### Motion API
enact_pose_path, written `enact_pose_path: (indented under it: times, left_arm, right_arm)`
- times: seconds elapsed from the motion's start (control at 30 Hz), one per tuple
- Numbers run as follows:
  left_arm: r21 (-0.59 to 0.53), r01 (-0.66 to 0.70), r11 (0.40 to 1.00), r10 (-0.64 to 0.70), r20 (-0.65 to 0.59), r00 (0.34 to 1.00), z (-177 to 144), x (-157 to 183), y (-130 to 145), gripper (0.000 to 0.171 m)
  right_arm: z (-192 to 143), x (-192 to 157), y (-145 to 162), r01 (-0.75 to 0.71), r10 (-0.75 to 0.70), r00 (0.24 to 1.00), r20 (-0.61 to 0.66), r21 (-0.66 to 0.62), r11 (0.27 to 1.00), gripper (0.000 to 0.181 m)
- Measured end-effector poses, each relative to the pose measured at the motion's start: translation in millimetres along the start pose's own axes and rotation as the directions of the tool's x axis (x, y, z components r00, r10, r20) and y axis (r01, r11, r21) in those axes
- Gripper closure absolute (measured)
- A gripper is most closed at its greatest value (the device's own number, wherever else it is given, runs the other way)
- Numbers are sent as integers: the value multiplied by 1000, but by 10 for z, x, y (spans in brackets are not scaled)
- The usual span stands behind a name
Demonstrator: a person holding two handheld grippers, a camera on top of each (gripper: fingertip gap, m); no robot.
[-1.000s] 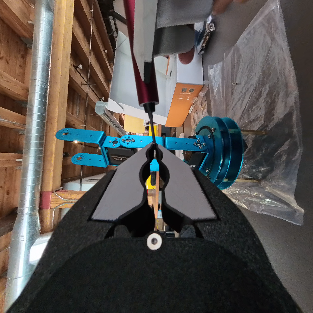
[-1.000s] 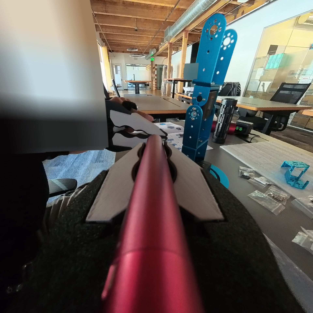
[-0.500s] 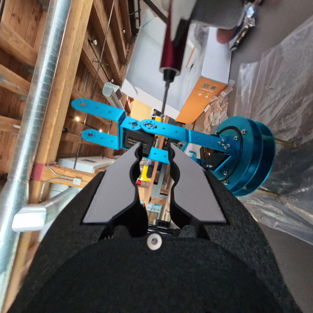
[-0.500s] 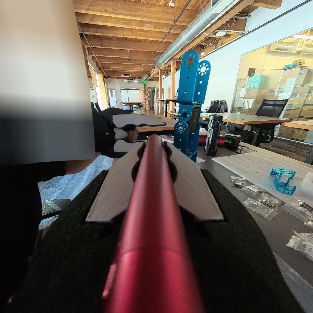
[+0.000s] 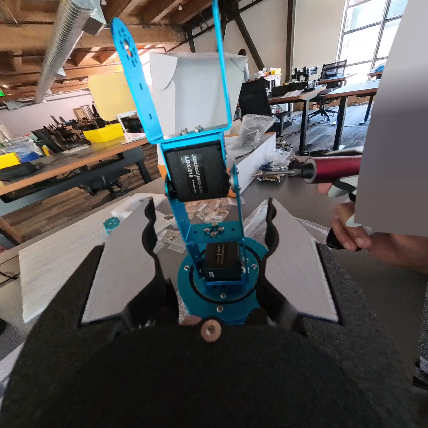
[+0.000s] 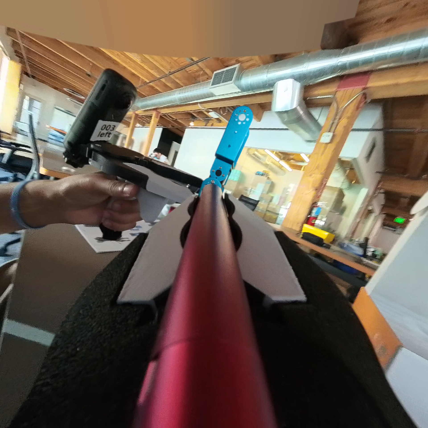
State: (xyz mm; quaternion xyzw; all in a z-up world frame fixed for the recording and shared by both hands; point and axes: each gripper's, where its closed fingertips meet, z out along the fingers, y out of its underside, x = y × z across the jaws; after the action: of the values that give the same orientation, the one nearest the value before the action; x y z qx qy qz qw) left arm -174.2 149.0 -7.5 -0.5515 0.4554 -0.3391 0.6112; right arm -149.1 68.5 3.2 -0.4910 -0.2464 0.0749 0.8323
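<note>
Blue bracket arm [image 5: 203,208], two servos, between the wide-spread left claw [image 5: 209,208]; right claw [image 6: 209,201] clamps one red screwdriver [image 6: 206,301].

The blue robot arm assembly [image 5: 203,208] stands upright on a round blue base [image 5: 220,298] on the grey table [image 5: 289,194]. A black servo [image 5: 196,171] sits mid-height in its bracket, a smaller one low above the base, and a U-shaped bracket rises on top. The left gripper [image 5: 209,208] stands wide apart around the arm's lower bracket, not touching. The right gripper [image 6: 209,199] is clamped on a red screwdriver [image 6: 203,289], whose tip lies just right of the mid servo.
</note>
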Motion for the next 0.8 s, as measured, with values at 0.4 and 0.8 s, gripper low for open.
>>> enact_pose_path:
  times: [0.4,0.8]
  left_arm:
    - [5,-14,1000,14,1,1000,99,-57,28,105]
    - [8,-23,1000,23,14,1000,99,-60,36,105]
  right_arm:
    - [49,36,15,52,-53,997,-65,-14,999,160]
    - [88,26,52,45,-47,998,-45,-34,998,160]
